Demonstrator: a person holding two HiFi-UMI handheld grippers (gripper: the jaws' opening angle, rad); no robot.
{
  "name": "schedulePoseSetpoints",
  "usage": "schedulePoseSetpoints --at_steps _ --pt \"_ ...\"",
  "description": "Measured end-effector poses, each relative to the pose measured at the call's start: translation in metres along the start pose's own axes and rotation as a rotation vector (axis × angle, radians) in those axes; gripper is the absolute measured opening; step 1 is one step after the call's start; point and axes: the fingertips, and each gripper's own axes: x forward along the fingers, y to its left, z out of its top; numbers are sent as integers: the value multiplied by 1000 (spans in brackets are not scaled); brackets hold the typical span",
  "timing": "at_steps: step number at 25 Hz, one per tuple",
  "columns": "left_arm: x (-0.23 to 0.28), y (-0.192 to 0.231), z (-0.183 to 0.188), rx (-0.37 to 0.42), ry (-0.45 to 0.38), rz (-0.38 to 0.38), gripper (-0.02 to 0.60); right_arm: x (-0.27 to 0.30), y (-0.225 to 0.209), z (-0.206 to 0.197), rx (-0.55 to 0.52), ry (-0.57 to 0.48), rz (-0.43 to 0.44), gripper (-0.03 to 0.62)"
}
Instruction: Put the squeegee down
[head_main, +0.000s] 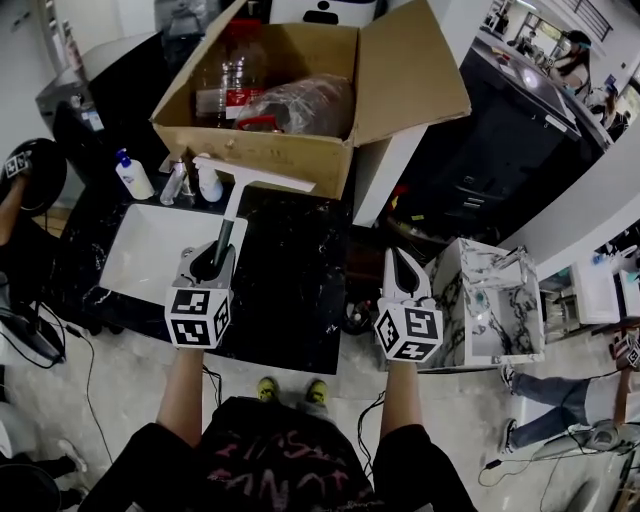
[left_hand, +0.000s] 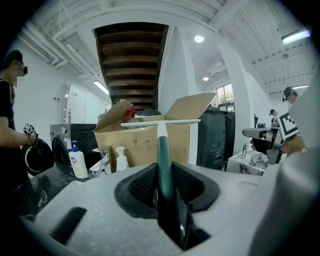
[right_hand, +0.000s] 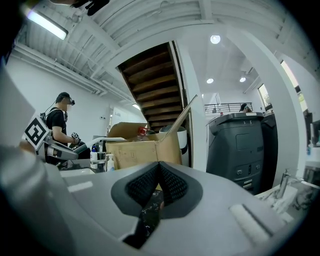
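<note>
A black marble counter (head_main: 290, 270) with a white sink (head_main: 150, 250) is lying below the head view, and a cardboard box (head_main: 260, 150) is sitting at its back. The left gripper (head_main: 215, 262) is clamping the squeegee (head_main: 232, 205) by its dark handle. The white blade is hanging just in front of the box, seemingly clear of the counter. The right gripper (head_main: 400, 262) is hovering beside it, over the counter's edge.

In the left gripper view the jaws are pressing on the handle (left_hand: 165, 165), and the blade is lying level across the box front.

In the right gripper view the jaws are meeting with nothing between them.

I judge the task as not yet done: the squeegee is waiting to be lowered onto a surface and released.
</note>
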Motion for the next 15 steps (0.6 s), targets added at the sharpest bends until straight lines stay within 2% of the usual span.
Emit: schedulePoseSetpoints --at_steps 9,15 --pt "13 -22 -5 7 32 11 103 3 -18 -8 15 8 33 12" --pt "25 -33 -21 -4 78 5 103 4 -22 -12 22 11 52 12"
